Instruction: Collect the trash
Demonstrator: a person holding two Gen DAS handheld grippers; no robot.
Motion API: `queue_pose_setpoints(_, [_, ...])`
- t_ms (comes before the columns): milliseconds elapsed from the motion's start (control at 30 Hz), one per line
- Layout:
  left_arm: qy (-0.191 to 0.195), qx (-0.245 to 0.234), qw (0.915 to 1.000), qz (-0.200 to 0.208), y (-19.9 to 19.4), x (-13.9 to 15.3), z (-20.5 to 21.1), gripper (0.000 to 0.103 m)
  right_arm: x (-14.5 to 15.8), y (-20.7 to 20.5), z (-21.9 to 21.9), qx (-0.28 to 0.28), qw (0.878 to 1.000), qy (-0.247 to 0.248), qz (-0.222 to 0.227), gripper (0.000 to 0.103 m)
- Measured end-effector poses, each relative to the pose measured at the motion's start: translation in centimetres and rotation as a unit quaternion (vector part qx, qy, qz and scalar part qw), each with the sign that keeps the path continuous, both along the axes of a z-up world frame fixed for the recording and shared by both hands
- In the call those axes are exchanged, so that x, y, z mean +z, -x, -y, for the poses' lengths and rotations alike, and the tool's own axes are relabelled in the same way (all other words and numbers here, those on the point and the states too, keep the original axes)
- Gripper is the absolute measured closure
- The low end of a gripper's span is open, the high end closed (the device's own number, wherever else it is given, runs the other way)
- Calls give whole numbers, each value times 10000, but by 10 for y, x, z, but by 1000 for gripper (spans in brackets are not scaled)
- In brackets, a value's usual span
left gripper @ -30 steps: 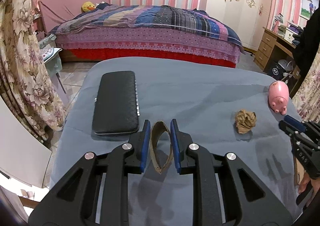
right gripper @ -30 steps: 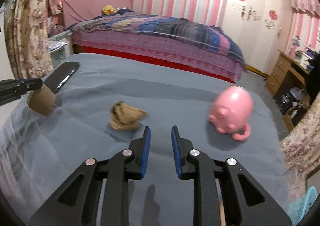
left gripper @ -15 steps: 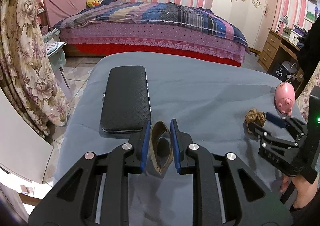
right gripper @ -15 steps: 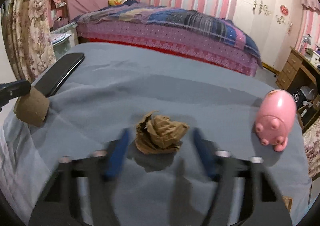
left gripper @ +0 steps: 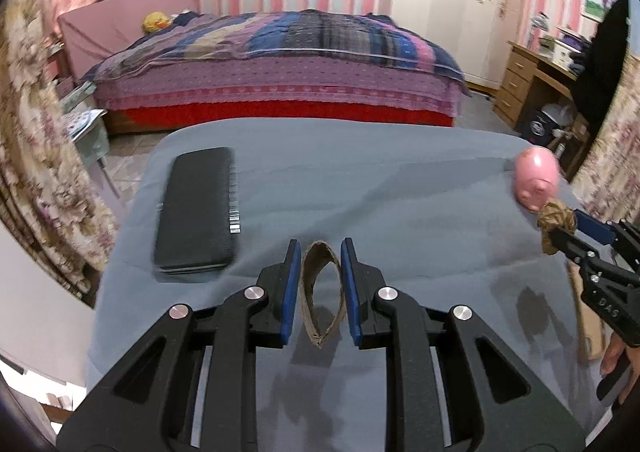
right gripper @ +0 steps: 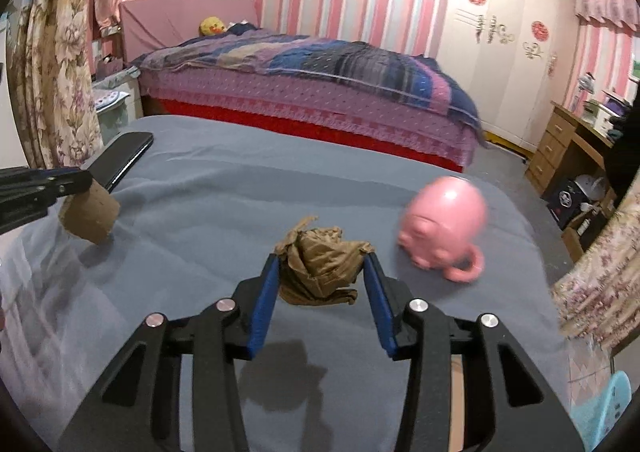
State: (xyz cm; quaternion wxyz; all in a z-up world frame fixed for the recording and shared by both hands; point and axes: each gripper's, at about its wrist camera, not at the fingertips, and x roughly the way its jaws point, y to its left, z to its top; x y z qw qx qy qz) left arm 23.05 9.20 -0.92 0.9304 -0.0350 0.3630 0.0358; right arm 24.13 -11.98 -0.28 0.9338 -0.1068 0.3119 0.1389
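A squashed brown cardboard tube (left gripper: 305, 292) stands between the blue pads of my left gripper (left gripper: 320, 248), which is shut on it just above the grey cloth-covered table (left gripper: 380, 191). The right wrist view shows the same tube (right gripper: 90, 217) at the far left, in the left gripper (right gripper: 76, 181). A crumpled brown paper wad (right gripper: 320, 272) sits between the pads of my right gripper (right gripper: 322, 262). Its jaws are closing and both pads press the wad, which hangs over its shadow. From the left wrist view the wad (left gripper: 554, 213) shows at the right gripper's (left gripper: 568, 228) tips.
A pink pig-shaped mug (right gripper: 444, 228) lies on the table just right of the wad. A black textured case (left gripper: 196, 211) lies at the table's left side. A bed (left gripper: 280, 63) stands beyond the far edge. A person's hand (left gripper: 616, 356) holds the right gripper.
The right gripper moved up to the paper wad, opened around it, then closed on it and lifted it. The left gripper shifted a little, still holding the tube.
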Motion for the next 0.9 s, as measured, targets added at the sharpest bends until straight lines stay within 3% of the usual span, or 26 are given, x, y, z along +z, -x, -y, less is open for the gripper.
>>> queue_pose_setpoints(433, [-341, -984, 9942, 275, 35, 13, 145, 85, 34, 69, 151, -818, 9963, 54, 264, 60])
queue_pose_setpoints(500, [-232, -1129, 9928, 339, 42, 18, 169, 85, 36, 76, 169, -924, 9953, 48, 293, 60])
queue_pose_setpoints(900, [-116, -2192, 9742, 523, 59, 43, 312, 85, 48, 130, 324, -2160, 9754, -2, 447, 60])
